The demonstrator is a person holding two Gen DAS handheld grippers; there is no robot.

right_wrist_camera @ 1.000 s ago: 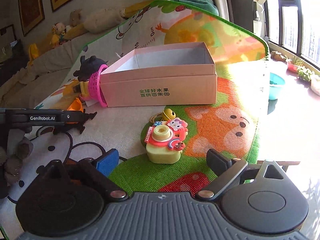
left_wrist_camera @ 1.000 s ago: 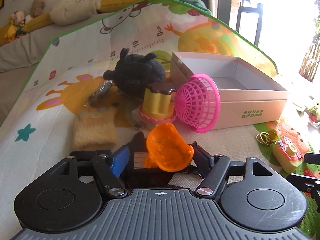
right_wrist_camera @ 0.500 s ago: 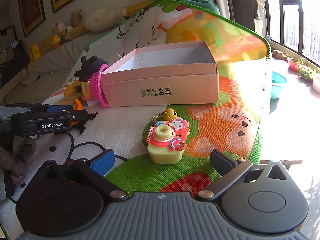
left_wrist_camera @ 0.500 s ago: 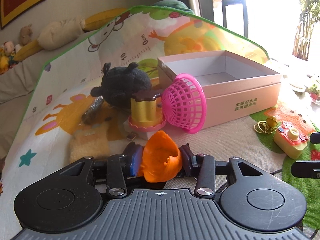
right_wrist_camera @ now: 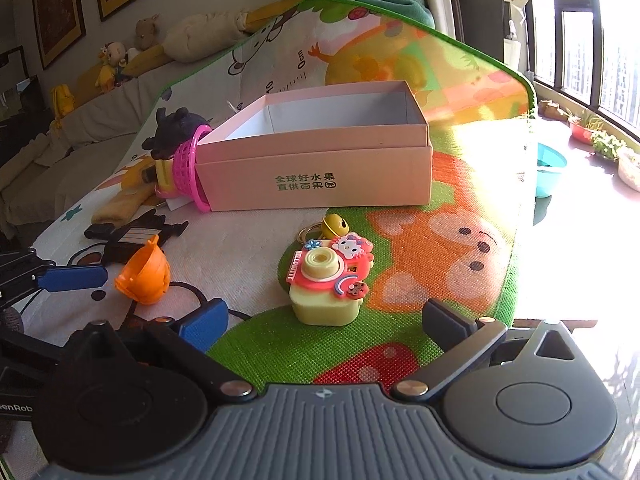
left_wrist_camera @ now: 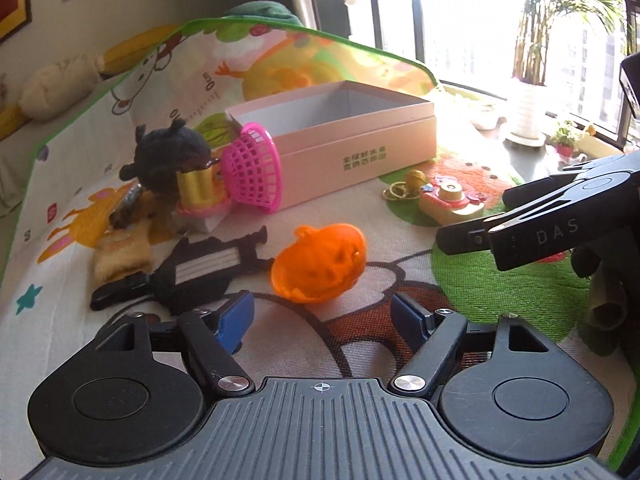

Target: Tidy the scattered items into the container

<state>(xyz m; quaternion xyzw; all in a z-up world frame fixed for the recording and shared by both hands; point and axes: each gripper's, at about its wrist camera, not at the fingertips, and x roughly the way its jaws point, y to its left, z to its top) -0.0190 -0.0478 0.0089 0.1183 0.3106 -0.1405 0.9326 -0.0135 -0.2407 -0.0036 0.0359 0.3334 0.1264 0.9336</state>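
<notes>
- Nearest us, our left gripper (left_wrist_camera: 322, 314) has its blue-padded fingers (left_wrist_camera: 236, 316) spreading apart, and nothing sits between them now; half a second ago those same pads were clamped on the orange pumpkin-shaped cup.
- That orange pumpkin-shaped cup (left_wrist_camera: 320, 262) now lies on its side on the play mat (left_wrist_camera: 280, 344), just beyond the fingertips and free of them. We read this as a dropped or abandoned grip: the cup has shifted on the mat but has not got into the box, so that pick has to be made again.
- Our right gripper (right_wrist_camera: 324, 320) has its fingers spread as wide as they go, empty, with the yellow toy camera (right_wrist_camera: 328, 280) standing upright just ahead of the gap. It has kept its place over the last second, so the camera looks like its next target.
- Just behind the camera lie a small gold bell and key rings (right_wrist_camera: 330, 226), touching or nearly touching it.
- Left of the cup lies a black luggage tag (left_wrist_camera: 200, 268), and beyond that a tan fuzzy piece (left_wrist_camera: 120, 254).
- Farther on, a pink mesh basket (left_wrist_camera: 252, 172) leans on the box's near corner, with a yellow and pink toy (left_wrist_camera: 198, 192) and a black plush toy (left_wrist_camera: 168, 156) crowded beside it.
- Farthest, the pink cardboard box (right_wrist_camera: 320, 176) stands open; the part of its inside that we can see holds nothing, so by our judgement the tidying has barely begun.
</notes>
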